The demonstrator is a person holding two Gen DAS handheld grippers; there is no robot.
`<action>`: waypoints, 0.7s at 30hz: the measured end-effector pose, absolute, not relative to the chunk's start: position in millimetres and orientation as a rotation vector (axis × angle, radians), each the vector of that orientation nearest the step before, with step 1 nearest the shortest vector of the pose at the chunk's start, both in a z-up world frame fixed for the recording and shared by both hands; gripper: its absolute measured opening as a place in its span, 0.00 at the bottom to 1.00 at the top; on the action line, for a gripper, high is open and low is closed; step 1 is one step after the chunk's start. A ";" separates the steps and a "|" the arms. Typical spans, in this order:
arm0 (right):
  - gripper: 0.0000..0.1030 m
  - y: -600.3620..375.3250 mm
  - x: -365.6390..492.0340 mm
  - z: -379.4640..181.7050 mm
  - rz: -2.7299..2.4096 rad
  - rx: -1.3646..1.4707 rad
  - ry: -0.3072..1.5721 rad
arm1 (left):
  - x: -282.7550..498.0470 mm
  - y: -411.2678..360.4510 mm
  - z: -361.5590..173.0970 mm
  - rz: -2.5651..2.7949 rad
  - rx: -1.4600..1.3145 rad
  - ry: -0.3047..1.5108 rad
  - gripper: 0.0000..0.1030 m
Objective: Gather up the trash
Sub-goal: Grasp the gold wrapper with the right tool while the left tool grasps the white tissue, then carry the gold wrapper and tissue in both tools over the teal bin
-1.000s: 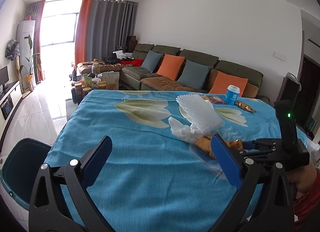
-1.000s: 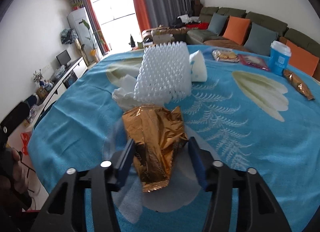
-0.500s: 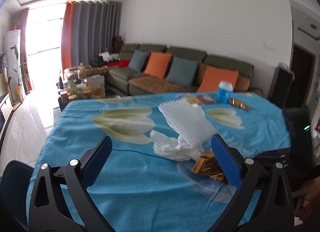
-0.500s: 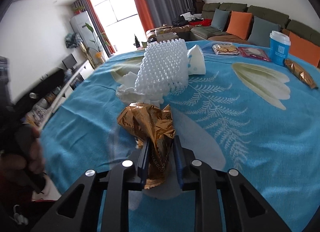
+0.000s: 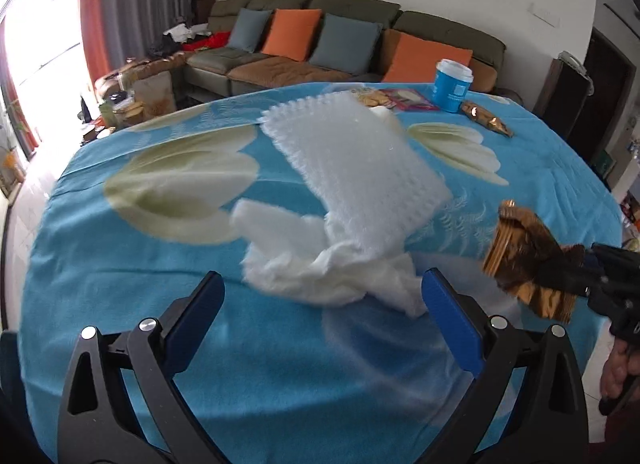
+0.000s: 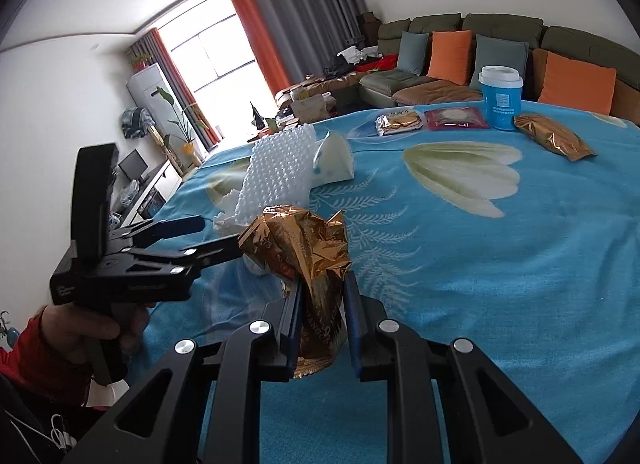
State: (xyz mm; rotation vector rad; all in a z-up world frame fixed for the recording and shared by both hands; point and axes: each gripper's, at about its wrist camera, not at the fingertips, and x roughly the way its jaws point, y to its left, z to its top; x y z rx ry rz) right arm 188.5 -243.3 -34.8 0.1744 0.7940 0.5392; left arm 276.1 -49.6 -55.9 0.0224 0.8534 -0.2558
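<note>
Right gripper [image 6: 322, 304] pinching a crumpled gold foil wrapper [image 6: 308, 256].
Left gripper [image 5: 320, 304], jaws gaping wide, is angling down near crumpled white tissue [image 5: 320, 268] on the blue floral worktop [image 5: 120, 264].

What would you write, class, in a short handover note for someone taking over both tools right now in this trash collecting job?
Right tool: shut on the crumpled gold wrapper, held clear of the blue tablecloth.
Left tool: open, holding nothing, aimed at the white tissue wad that lies against the white bubble sheet.
At the far edge: blue cup, second gold wrapper, cookie pack, red packet. A white cone-shaped piece lies behind the sheet.
Done: one wrapper picked up.
Left: bin it, though no bin is in view; then gather the rest.
</note>
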 end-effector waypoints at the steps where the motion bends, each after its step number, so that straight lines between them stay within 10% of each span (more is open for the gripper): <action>1: 0.17 -244.1 187.3 -35.7 0.539 0.176 0.795 | 280.7 -52.1 -58.1 -0.259 0.027 0.862 0.93; 13: 0.17 -248.0 185.0 -31.6 0.537 0.184 0.779 | 274.5 -47.5 -61.5 -0.257 0.031 0.886 0.24; 21: 0.17 -231.9 177.2 -15.5 0.595 0.167 0.732 | 231.5 -5.7 -43.2 -0.247 -0.105 0.823 0.15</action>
